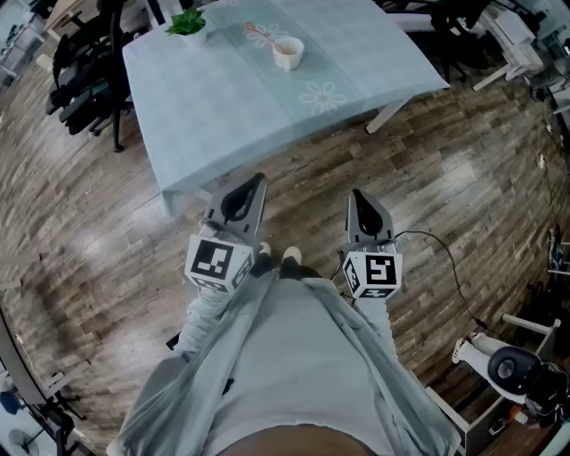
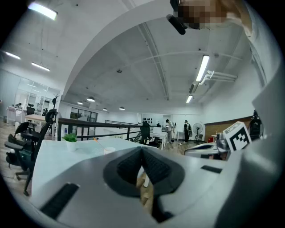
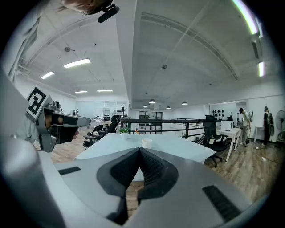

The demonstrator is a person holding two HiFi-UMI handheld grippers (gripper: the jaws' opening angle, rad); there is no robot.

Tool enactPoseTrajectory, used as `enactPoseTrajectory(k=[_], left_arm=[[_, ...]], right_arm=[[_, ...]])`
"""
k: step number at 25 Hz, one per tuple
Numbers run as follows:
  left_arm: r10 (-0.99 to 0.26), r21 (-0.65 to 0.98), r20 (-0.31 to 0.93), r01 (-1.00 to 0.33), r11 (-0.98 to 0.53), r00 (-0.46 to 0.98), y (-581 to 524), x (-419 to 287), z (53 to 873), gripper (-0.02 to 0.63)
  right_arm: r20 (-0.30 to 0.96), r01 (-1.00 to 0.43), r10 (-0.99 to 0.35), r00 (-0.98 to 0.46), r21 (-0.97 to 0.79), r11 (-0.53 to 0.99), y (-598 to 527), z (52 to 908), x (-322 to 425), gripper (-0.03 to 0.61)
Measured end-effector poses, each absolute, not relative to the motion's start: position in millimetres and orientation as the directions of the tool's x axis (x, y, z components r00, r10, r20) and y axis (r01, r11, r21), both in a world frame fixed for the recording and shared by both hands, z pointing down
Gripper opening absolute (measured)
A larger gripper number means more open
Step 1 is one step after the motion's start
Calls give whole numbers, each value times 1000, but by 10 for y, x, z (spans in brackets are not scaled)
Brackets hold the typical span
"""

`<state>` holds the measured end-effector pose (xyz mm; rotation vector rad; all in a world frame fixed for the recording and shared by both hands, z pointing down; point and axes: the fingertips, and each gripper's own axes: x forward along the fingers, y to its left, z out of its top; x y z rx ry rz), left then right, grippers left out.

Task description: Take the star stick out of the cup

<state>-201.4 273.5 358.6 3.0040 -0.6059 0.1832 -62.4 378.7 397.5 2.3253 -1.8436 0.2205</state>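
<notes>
A white cup [image 1: 288, 53] stands on the far part of the pale blue table [image 1: 223, 107], and the thin star stick [image 1: 262, 35] leans out of it to the left. Both grippers hang over the wooden floor, short of the table's near edge and well away from the cup. My left gripper [image 1: 257, 182] is shut with nothing in it. So is my right gripper [image 1: 357, 193]. From the left gripper [image 2: 142, 149] the cup [image 2: 109, 150] looks small and far. Past the right gripper [image 3: 140, 150] the cup [image 3: 146, 143] and stick [image 3: 137, 132] sit straight ahead.
A small potted plant [image 1: 188, 24] stands at the table's far left corner. Black office chairs [image 1: 85, 85] are left of the table. A black cable [image 1: 441, 249] lies on the floor at right, near a white device [image 1: 503, 363]. People stand far off [image 2: 186, 130].
</notes>
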Motion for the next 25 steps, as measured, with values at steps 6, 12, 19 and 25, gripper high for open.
enactPoseTrajectory(k=[6,12,19,25], left_arm=[[-395,44,130,-403,-914,910,2818,-2079,3597,19],[-425,21,128,-431,-902,896,2911,-2052,3609,19],[-466,15,156,-474,-881,871,2899,-2084,3669,19],[-478,19,173,-488,-872,861,2528,-1954,3782,19]], right_arm=[[202,-966,-945,258,56,-252,3935,3938,-606,15],[180,-969,-952,246,56,-240,4094,3936,-504,15],[194,-977,-957,214,23,-214,4075,4053,-421,15],[220,-983,-958,181,0,-186,3657,4232,-309,15]])
